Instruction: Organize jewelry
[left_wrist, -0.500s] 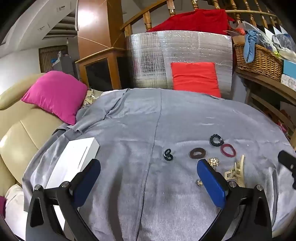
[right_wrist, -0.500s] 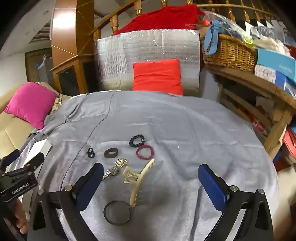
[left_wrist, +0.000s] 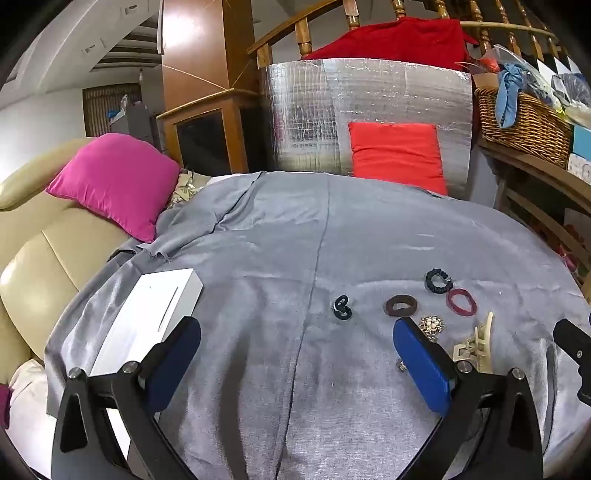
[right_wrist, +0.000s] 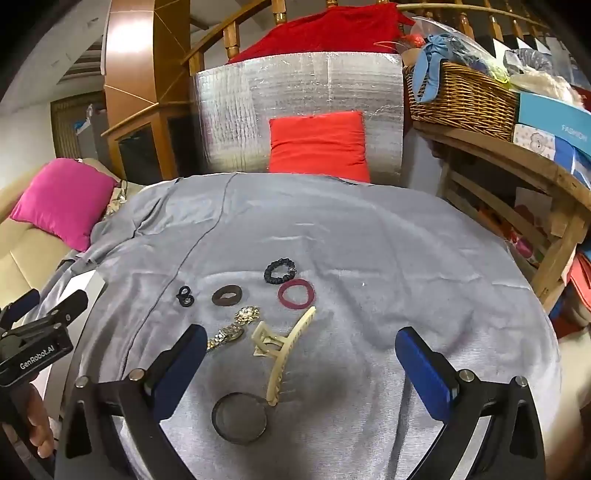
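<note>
Jewelry and hair pieces lie on a grey cloth (right_wrist: 369, 240): a small black tie (right_wrist: 184, 295), a brown tie (right_wrist: 226, 295), a black scrunchie (right_wrist: 279, 271), a maroon tie (right_wrist: 296, 293), a gold watch (right_wrist: 236, 326), a cream claw clip (right_wrist: 284, 350) and a thin black ring (right_wrist: 239, 417). A white box (left_wrist: 147, 325) lies at the left. My left gripper (left_wrist: 295, 363) is open and empty, between the box and the pieces. My right gripper (right_wrist: 301, 373) is open and empty, over the clip and ring.
A pink cushion (left_wrist: 114, 181) on a beige sofa (left_wrist: 40, 258) is at the left. A red cushion (left_wrist: 397, 158) leans on a silver foil panel (left_wrist: 369, 103) behind. A wicker basket (right_wrist: 461, 96) stands on a wooden shelf (right_wrist: 517, 158) at the right.
Both views have shifted only slightly. The objects on the cloth have not moved and both grippers stay open.
</note>
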